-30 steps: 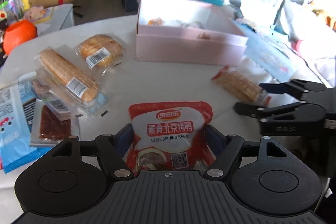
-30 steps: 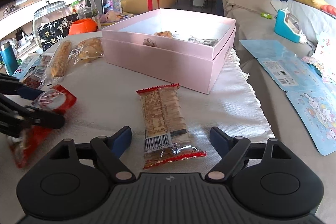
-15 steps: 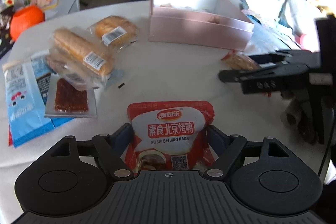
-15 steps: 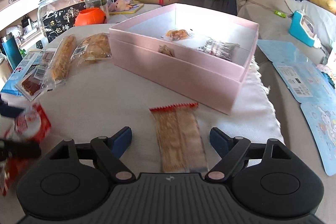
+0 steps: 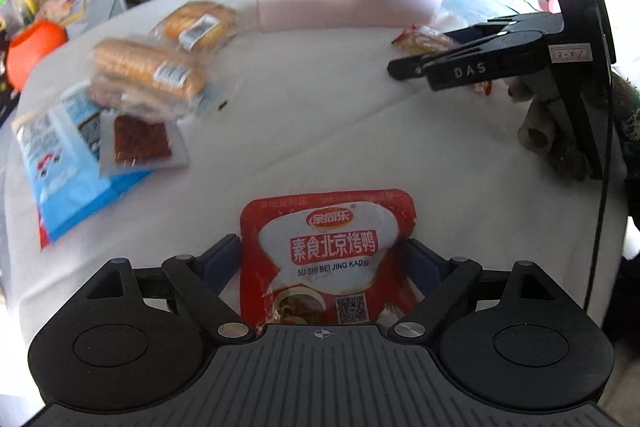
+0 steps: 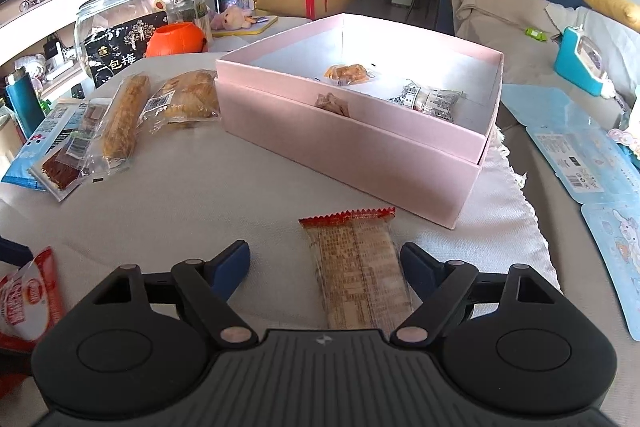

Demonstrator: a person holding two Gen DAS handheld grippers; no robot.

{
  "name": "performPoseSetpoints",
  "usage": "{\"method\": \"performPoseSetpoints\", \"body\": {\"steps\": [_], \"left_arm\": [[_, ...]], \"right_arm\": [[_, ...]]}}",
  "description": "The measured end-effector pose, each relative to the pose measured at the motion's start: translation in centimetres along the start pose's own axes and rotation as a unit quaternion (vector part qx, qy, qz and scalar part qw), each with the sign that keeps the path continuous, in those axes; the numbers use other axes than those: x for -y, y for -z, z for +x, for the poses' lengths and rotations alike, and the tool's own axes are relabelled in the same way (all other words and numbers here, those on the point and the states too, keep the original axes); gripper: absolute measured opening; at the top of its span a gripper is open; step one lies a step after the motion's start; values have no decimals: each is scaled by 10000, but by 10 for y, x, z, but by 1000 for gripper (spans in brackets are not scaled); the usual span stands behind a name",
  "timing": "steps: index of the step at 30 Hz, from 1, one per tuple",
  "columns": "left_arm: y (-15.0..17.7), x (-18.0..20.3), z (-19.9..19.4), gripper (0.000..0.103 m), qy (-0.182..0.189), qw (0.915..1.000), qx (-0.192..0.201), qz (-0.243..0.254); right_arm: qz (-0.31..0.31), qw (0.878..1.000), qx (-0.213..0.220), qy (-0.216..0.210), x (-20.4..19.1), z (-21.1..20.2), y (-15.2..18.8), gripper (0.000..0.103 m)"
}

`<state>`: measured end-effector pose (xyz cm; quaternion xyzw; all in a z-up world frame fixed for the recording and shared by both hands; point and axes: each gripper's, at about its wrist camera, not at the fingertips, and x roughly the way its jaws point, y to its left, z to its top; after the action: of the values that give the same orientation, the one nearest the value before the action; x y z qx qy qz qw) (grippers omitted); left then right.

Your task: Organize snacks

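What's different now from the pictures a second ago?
The left gripper is opening around the red pouch, which now sits loose between its fingers. The right gripper moved forward over the biscuit pack and is closing on it, not yet gripping. The pink box and breads stayed put.

Glossy red plastic pouch [image 5: 326, 259] between the left claw [image 5: 320, 263] fingers; ahead, matt pink cardboard box [image 6: 352, 151] on the worktop's rough woven cloth [image 6: 208, 195].
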<state>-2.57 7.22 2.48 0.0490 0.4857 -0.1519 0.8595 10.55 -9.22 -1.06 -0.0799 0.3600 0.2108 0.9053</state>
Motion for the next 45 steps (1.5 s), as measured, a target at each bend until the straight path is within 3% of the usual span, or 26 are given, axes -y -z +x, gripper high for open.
{"method": "performPoseSetpoints", "body": {"steps": [2, 6, 12, 13, 14, 21, 25, 30, 32, 37, 45], "left_arm": [[4, -2, -6, 91, 38, 9999, -132, -69], [11, -8, -15, 85, 146, 9995, -154, -229], [2, -10, -31, 57, 200, 9979, 424, -446], [-1, -8, -32, 45, 119, 9980, 484, -391], [-3, -6, -33, 42, 17, 9981, 522, -313], [-10, -7, -29, 42, 13, 9991, 399, -172], [-14, -8, -42, 42, 89, 9976, 663, -152], [-12, 16, -22, 43, 238, 9988, 230, 369], [-12, 25, -14, 58, 224, 9980, 177, 571], [-16, 28, -3, 71, 216, 9980, 122, 584], [-18, 29, 5, 88, 194, 9976, 31, 668]], "right_arm": [[-33, 10000, -23, -35, 0, -5, 1, 70], [-131, 9998, -88, -94, 4, -15, 4, 38], [-226, 9996, 9, -149, -1, -31, 5, 35], [-244, 9996, 51, -161, -2, -34, 4, 35], [-262, 9995, 95, -175, -3, -38, 3, 35], [-373, 9991, 194, -99, -5, -47, 4, 35], [-424, 9991, 47, -18, -4, -39, 9, 35], [-346, 9993, -134, -61, -3, -28, 14, 43], [-276, 9996, -97, -19, -1, -27, 15, 49], [-146, 9999, -56, 54, 4, -24, 18, 65], [66, 9999, 110, 103, 10, -23, 25, 77]]}}
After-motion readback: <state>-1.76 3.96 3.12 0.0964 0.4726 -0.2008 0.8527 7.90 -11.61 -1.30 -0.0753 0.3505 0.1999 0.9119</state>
